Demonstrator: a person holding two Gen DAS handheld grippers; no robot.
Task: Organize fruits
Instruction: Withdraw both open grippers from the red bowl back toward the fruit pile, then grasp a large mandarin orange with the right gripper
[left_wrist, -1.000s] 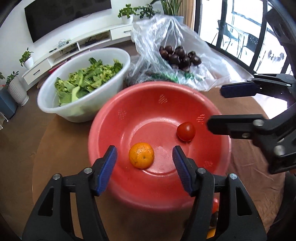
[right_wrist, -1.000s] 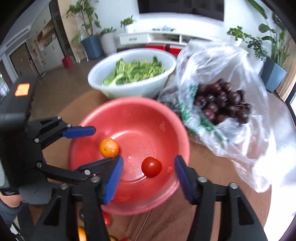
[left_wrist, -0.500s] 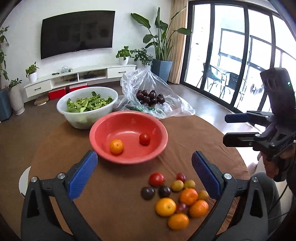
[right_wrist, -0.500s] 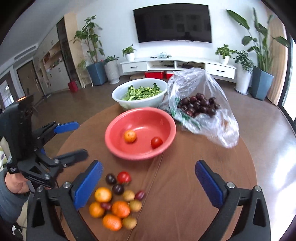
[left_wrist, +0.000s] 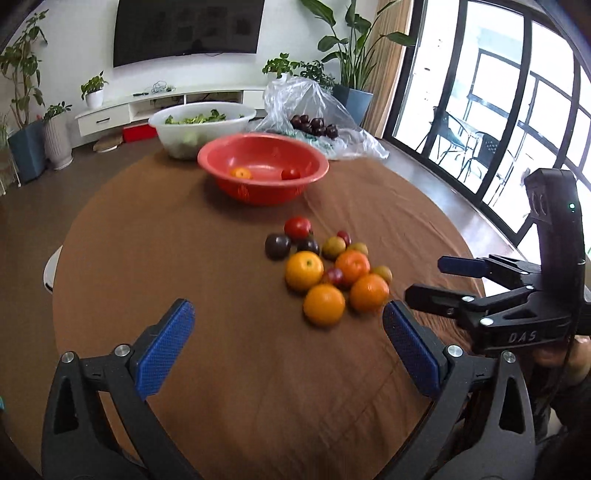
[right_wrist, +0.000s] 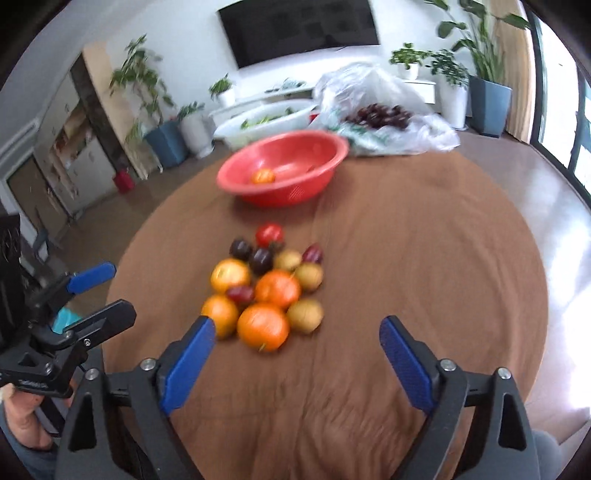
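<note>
A red bowl (left_wrist: 258, 192) (right_wrist: 295, 192) stands mid-table and holds an orange (left_wrist: 240, 172) and a red tomato (left_wrist: 290, 174). A pile of loose fruit lies nearer: oranges (left_wrist: 303, 270) (right_wrist: 263, 326), a red tomato (left_wrist: 297, 227) (right_wrist: 269, 234), dark plums (left_wrist: 277, 245) and small yellowish fruits (right_wrist: 305, 315). My left gripper (left_wrist: 288, 325) is open and empty, low over the cloth, short of the pile. My right gripper (right_wrist: 297, 341) is open and empty just short of the pile; it also shows in the left wrist view (left_wrist: 436, 280).
A white bowl of greens (left_wrist: 201, 127) and a clear plastic bag of dark fruit (left_wrist: 314, 114) stand behind the red bowl. The round table has a brown cloth (left_wrist: 221, 277). The left gripper shows at the left of the right wrist view (right_wrist: 99, 295).
Both grippers have pulled back from the red bowl toward the table's near edge and dropped lower. Their jaws have opened wide. The fruit pile is now close in front.
</note>
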